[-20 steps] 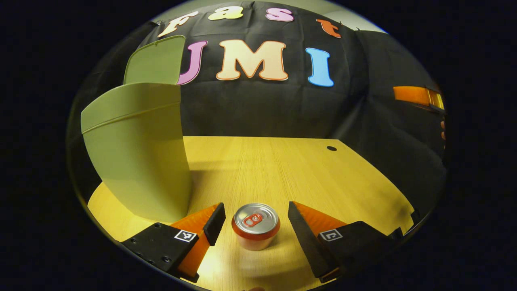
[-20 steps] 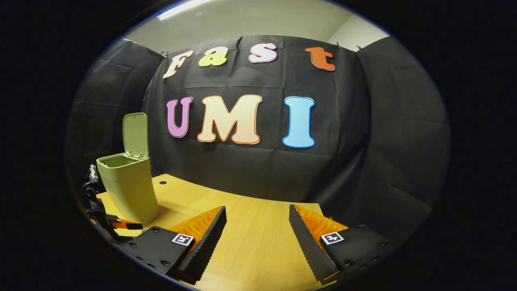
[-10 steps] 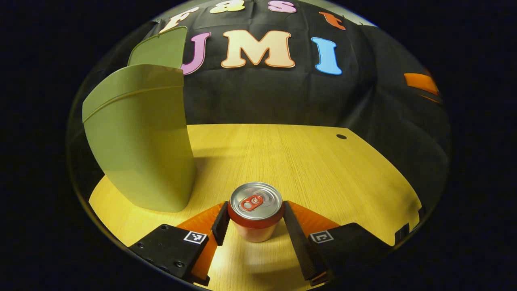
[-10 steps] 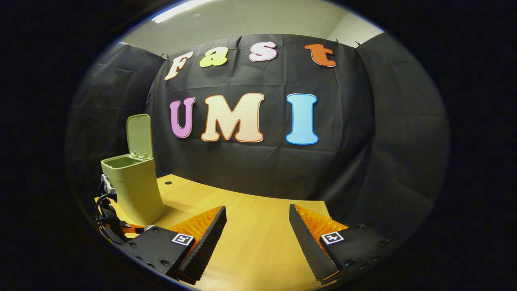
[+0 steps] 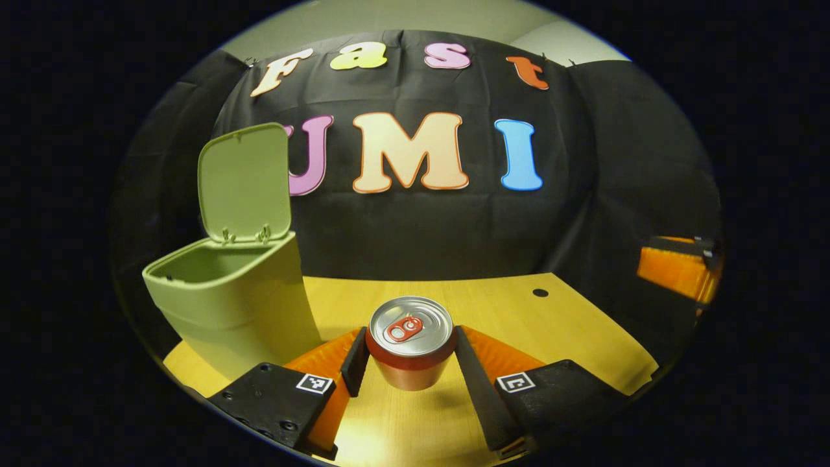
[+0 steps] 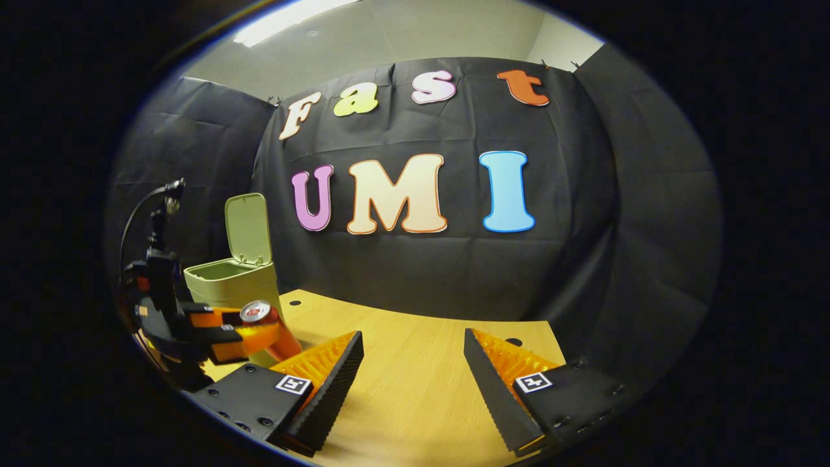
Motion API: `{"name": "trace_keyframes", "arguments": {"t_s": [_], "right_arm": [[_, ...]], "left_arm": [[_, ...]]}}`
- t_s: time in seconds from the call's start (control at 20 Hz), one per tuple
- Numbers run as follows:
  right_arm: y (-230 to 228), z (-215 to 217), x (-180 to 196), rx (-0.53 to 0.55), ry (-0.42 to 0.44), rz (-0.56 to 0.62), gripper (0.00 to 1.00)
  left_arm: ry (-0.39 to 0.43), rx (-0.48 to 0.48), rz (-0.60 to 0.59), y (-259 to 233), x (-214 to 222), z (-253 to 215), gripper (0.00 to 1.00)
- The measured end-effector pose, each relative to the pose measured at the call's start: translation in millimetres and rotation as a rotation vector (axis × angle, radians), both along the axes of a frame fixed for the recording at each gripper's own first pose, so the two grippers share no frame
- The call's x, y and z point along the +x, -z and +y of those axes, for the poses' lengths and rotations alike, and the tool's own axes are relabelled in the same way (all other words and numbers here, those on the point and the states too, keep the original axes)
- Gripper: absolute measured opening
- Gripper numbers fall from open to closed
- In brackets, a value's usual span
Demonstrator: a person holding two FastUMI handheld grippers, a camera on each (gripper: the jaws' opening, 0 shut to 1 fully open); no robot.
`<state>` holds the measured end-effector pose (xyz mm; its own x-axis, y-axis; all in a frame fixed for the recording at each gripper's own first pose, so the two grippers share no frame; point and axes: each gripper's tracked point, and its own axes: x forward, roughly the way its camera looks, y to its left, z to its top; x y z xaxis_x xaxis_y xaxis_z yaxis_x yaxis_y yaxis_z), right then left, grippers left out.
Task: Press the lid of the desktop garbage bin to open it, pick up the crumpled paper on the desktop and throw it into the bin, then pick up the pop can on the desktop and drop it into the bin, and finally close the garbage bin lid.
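Black cloth walls behind a yellow wooden worktop [image 5: 493, 311]. One pop can [image 5: 410, 340], upright, silver top with red tab, clamped between both fingers of the left gripper [image 5: 407, 363] and held clear of the worktop, its shadow below. In the right gripper view the same can [image 6: 258, 313] sits in the left gripper [image 6: 249, 331], just in front of the bin. One green garbage bin [image 5: 227, 305] stands to the can's left on the worktop, lid [image 5: 245, 183] hinged upright, mouth open; contents cannot be made out. Right gripper [image 6: 414, 383] spread wide, nothing between its fingers, above bare worktop [image 6: 415, 363], well apart from the bin [image 6: 233, 280].
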<state>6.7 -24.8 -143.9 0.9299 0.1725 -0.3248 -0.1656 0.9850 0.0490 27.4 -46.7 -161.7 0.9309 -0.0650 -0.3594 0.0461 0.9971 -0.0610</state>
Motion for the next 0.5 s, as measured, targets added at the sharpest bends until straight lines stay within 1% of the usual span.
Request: {"name": "trace_keyframes", "arguments": {"t_s": [0.05,0.15,0.2,0.25,0.4,0.5], "right_arm": [[-1,9,0,0.010,-0.007,-0.005,0.98],[0,20,5,-0.004,-0.005,-0.012,0.98],[0,25,7,0.001,-0.005,-0.008,0.99],[-1,32,9,0.013,-0.006,-0.008,0.98],[-3,41,15,0.017,-0.001,-0.012,0.98],[-4,46,17,0.018,0.004,-0.017,0.98]], "left_arm": [[0.004,0.005,-0.021,-11,6,5,0.77],[0.004,0.012,-0.065,-34,20,16,0.76],[0.003,0.015,-0.078,-44,26,23,0.76],[-0.001,0.014,-0.099,-52,31,30,0.77],[-0.040,-0.002,-0.132,-71,46,58,0.76],[-0.073,0.003,-0.159,-83,52,82,0.77]]}}
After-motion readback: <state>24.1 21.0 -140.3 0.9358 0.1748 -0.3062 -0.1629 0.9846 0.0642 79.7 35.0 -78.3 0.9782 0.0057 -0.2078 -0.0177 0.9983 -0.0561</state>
